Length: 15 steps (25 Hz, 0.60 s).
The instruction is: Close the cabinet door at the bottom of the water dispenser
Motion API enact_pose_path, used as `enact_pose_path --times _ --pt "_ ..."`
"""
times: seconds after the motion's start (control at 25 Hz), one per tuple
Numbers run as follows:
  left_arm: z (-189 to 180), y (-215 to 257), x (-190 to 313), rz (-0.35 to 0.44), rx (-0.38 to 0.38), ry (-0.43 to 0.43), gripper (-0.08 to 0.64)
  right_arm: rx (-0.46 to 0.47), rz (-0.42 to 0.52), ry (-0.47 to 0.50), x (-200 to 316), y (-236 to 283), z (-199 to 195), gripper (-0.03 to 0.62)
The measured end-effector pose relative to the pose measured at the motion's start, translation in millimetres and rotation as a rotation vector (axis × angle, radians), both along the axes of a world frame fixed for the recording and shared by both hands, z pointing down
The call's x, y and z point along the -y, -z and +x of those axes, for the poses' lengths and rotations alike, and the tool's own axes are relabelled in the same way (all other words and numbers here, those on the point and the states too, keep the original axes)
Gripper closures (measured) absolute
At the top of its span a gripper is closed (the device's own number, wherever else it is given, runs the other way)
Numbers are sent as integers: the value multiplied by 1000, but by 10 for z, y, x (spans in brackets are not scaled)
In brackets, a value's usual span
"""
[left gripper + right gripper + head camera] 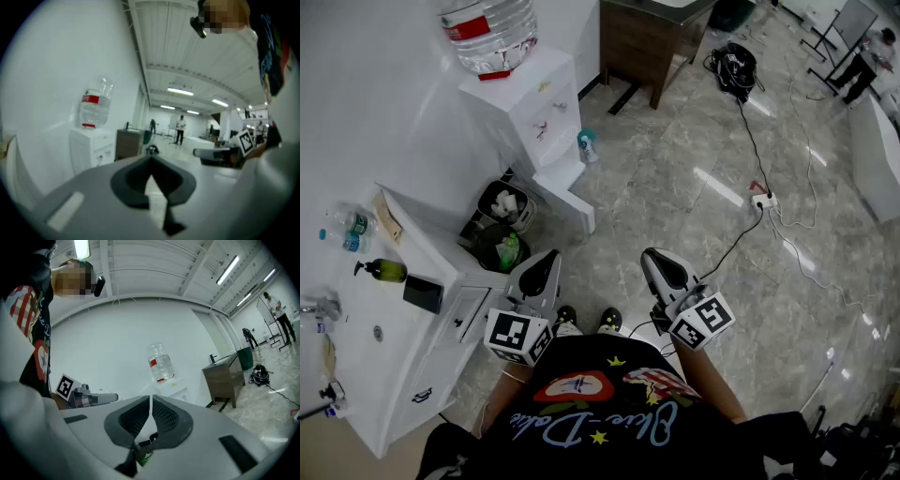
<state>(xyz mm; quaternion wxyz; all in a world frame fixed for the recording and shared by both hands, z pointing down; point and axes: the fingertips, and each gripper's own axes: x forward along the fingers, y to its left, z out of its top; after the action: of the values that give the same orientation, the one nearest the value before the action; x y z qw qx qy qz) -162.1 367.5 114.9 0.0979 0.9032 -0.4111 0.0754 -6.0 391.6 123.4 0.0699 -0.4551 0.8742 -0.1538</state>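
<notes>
The white water dispenser (530,108) stands against the wall at the upper left, with a clear bottle (487,33) on top. At its base a white cabinet door (572,204) stands swung out over the floor. My left gripper (539,272) and right gripper (661,267) hover close to my body, well short of the dispenser, both shut with nothing between the jaws. The dispenser (91,147) shows far off in the left gripper view, past the left gripper (151,161). In the right gripper view its bottle (161,363) rises beyond the right gripper (150,399).
Two bins (502,230) sit between the dispenser and a white sink counter (394,375) holding a green bottle (384,270). A brown desk (652,37) stands at the back. A power strip (762,200) and its cable lie on the marble floor to the right.
</notes>
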Motion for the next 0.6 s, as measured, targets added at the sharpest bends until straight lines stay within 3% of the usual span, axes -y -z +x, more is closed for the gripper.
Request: enact_pose_path --times 0.24,0.6 --pt "144 -74 58 -3 16 14 563 -12 -1 26 104 -62 148 575" --pt "36 -700 465 -70 108 13 563 -36 -113 13 525 -633 250 575"
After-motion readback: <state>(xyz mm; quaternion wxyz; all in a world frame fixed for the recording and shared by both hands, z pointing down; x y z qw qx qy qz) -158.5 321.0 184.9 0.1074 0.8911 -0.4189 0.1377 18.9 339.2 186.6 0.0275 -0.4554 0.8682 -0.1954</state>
